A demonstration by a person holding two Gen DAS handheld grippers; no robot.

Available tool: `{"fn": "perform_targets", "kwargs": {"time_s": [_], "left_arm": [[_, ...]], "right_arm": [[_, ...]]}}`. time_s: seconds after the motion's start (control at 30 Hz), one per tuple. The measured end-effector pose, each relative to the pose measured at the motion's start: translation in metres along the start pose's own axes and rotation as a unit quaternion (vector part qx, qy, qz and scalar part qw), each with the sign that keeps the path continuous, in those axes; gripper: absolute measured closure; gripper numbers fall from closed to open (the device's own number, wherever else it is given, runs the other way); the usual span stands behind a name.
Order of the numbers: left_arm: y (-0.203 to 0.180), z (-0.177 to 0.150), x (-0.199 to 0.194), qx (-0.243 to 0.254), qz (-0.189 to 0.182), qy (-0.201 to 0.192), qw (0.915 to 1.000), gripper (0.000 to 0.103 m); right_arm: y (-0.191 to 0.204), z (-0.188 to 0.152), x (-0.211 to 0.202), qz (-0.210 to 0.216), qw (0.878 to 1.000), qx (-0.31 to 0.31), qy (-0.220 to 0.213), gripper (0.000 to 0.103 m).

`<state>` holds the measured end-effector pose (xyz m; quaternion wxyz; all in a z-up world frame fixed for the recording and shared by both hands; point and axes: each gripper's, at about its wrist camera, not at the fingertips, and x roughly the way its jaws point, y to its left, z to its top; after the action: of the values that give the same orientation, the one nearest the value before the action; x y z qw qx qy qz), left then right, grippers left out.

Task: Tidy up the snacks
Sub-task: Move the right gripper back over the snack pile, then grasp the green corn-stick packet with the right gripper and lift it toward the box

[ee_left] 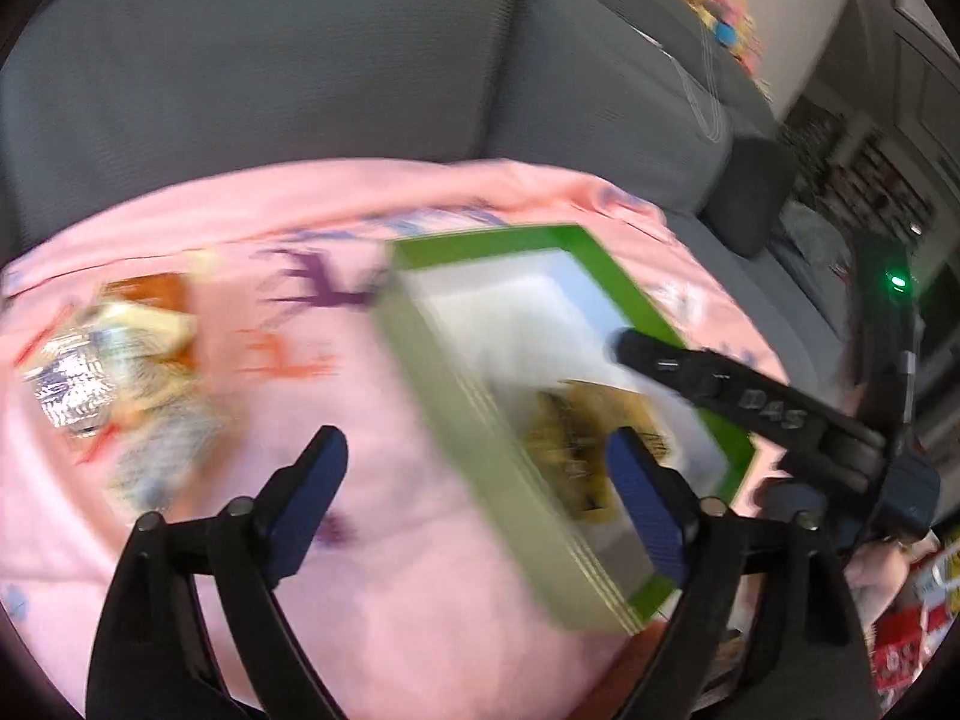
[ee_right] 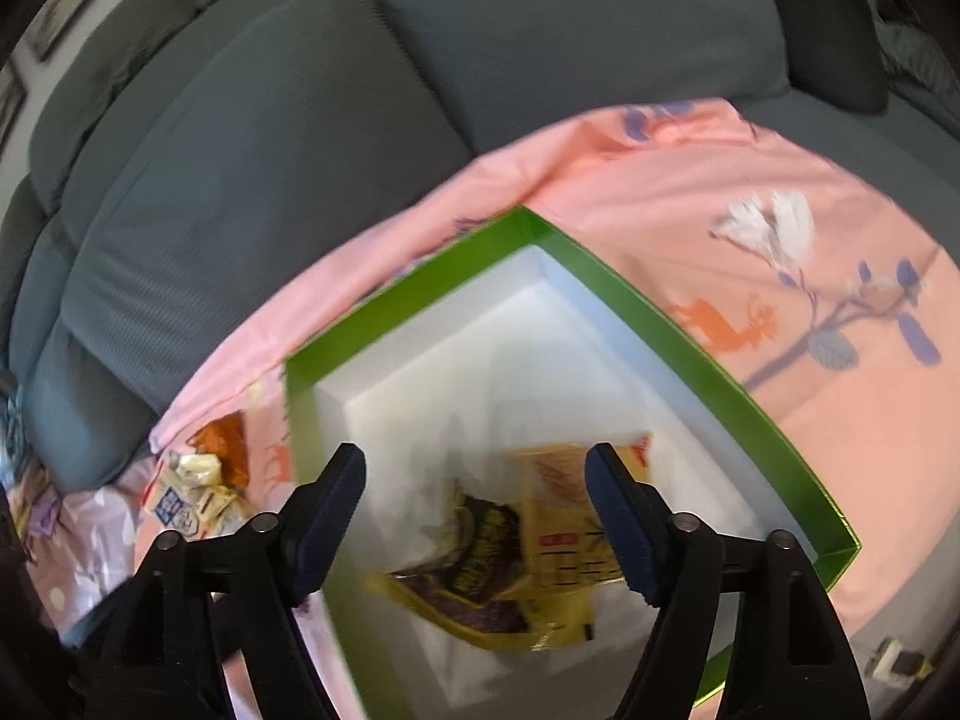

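Note:
A green box (ee_right: 672, 324) with a white inside sits on a pink patterned cloth (ee_right: 750, 180). Yellow snack packets (ee_right: 528, 546) lie in its near part. My right gripper (ee_right: 477, 468) is open and empty just above the box, over those packets. My left gripper (ee_left: 480, 456) is open and empty above the cloth at the box's left wall (ee_left: 480, 456); the box (ee_left: 630, 276) shows blurred there. A pile of loose snack packets (ee_left: 108, 360) lies on the cloth to the left, and also shows in the right wrist view (ee_right: 198, 492). The right gripper's arm (ee_left: 750, 402) reaches over the box.
A grey sofa (ee_left: 270, 60) backs the cloth. A dark cushion (ee_left: 750, 198) lies at the right. Colourful items (ee_left: 726, 6) sit on the sofa top. Red packaging (ee_left: 906, 648) shows low right. A small object (ee_right: 900, 660) lies off the cloth.

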<state>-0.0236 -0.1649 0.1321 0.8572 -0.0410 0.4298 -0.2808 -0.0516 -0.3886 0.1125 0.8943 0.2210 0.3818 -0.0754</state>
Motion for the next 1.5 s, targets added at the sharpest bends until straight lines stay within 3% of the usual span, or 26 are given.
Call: {"fn": "perform_targets", "kwargs": {"time_s": [0.23, 0.5, 0.63, 0.77, 0.97, 1.13, 1.23, 1.3, 1.4, 1.5], "left_arm": [[0.085, -0.024, -0.037, -0.058, 0.098, -0.015, 0.9933, 0.008], [0.185, -0.064, -0.059, -0.161, 0.136, -0.044, 0.9766, 0.008], [0.216, -0.07, -0.069, -0.188, 0.178, -0.038, 0.9651, 0.009], [0.236, -0.073, -0.076, -0.211, 0.193, -0.038, 0.9577, 0.009], [0.255, -0.078, -0.076, -0.249, 0.178, -0.023, 0.9517, 0.01], [0.255, -0.076, -0.078, -0.245, 0.186, -0.028, 0.9511, 0.01], [0.255, -0.076, -0.077, -0.241, 0.181, -0.026, 0.9531, 0.01], [0.257, -0.076, -0.077, -0.241, 0.179, -0.025, 0.9535, 0.01], [0.257, -0.076, -0.076, -0.242, 0.175, -0.024, 0.9542, 0.01], [0.256, -0.076, -0.075, -0.238, 0.174, -0.023, 0.9554, 0.01]], "right_arm": [[0.051, -0.013, -0.004, 0.027, 0.997, -0.068, -0.011, 0.017], [0.12, -0.044, 0.011, 0.058, 0.986, -0.158, 0.005, 0.016], [0.151, -0.062, 0.03, 0.091, 0.978, -0.18, 0.047, 0.016], [0.177, -0.067, 0.053, 0.127, 0.974, -0.154, 0.104, 0.016], [0.233, -0.064, 0.095, 0.063, 0.979, -0.171, 0.093, 0.016], [0.26, -0.061, 0.138, 0.045, 0.981, -0.161, 0.102, 0.016], [0.27, -0.064, 0.156, 0.025, 0.979, -0.175, 0.105, 0.028], [0.271, -0.068, 0.163, 0.008, 0.976, -0.187, 0.109, 0.047], [0.271, -0.071, 0.16, 0.004, 0.973, -0.21, 0.098, 0.064], [0.263, -0.072, 0.137, 0.026, 0.973, -0.21, 0.093, 0.068]]}}
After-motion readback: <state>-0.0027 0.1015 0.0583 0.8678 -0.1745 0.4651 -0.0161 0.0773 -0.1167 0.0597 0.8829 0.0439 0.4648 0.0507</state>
